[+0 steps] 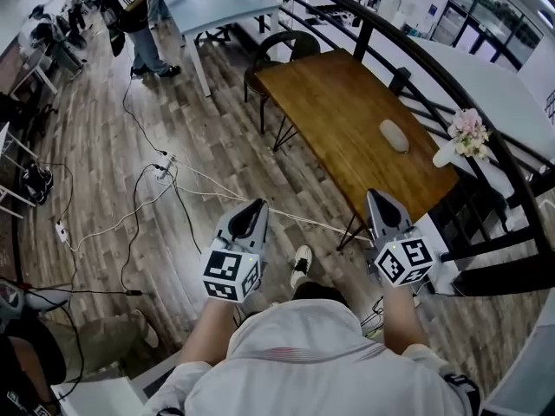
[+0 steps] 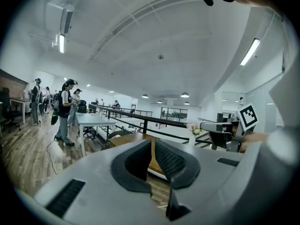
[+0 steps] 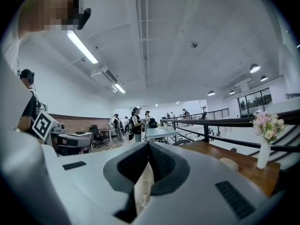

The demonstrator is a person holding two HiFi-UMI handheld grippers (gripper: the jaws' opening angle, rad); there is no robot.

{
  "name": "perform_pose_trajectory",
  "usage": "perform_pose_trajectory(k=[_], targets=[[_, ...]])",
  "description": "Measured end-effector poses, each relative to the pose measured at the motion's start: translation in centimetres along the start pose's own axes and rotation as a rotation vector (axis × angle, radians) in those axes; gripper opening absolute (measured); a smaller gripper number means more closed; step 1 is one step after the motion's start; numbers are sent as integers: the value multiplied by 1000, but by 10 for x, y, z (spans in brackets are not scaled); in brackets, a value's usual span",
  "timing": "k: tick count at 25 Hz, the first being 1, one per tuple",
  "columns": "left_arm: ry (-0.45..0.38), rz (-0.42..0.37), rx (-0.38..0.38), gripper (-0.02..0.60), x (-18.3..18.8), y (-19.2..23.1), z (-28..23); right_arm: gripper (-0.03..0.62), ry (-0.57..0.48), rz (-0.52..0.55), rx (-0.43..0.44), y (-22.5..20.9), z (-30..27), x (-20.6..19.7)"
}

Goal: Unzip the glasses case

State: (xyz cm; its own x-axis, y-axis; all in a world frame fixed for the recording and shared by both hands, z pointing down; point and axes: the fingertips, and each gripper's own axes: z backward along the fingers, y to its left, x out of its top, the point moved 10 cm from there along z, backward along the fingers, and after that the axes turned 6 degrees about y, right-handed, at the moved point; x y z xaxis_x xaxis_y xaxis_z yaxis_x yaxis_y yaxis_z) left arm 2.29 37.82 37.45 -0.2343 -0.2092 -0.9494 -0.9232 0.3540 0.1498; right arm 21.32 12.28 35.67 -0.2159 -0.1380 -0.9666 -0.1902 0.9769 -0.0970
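The glasses case (image 1: pixel 395 135) is a pale beige oval lying near the right end of a brown wooden table (image 1: pixel 329 102). In the right gripper view the glasses case (image 3: pixel 229 163) shows low on the tabletop, ahead and to the right of the jaws. My left gripper (image 1: pixel 258 204) and right gripper (image 1: pixel 375 196) are held side by side over the floor, short of the table's near edge and well apart from the case. Both point roughly level toward the table. The left gripper (image 2: pixel 152 145) and the right gripper (image 3: pixel 148 148) are shut with nothing between their pads.
A black metal railing (image 1: pixel 408 68) runs behind the table, with a vase of pink flowers (image 1: pixel 468 133) beyond its right end. A dark chair (image 1: pixel 282 46) stands at the table's far end. Cables and a power strip (image 1: pixel 160 170) lie on the wood floor at left. People stand by a light table (image 1: pixel 217 5) at the back.
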Motion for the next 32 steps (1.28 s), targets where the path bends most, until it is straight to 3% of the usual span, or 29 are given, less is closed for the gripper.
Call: perform_pose_trajectory(k=[9, 21, 27, 32], targets=[[15, -11, -2, 32, 47, 36, -95, 51, 22, -43, 4, -69, -85, 26], [55, 15, 9, 33, 79, 68, -225, 51, 48, -59, 4, -174, -182, 50], [96, -25, -56, 32, 93, 75, -278, 51, 44, -110, -49, -208, -199, 47], [115, -32, -158, 32, 99, 102, -324, 51, 65, -147, -186, -219, -206, 38]])
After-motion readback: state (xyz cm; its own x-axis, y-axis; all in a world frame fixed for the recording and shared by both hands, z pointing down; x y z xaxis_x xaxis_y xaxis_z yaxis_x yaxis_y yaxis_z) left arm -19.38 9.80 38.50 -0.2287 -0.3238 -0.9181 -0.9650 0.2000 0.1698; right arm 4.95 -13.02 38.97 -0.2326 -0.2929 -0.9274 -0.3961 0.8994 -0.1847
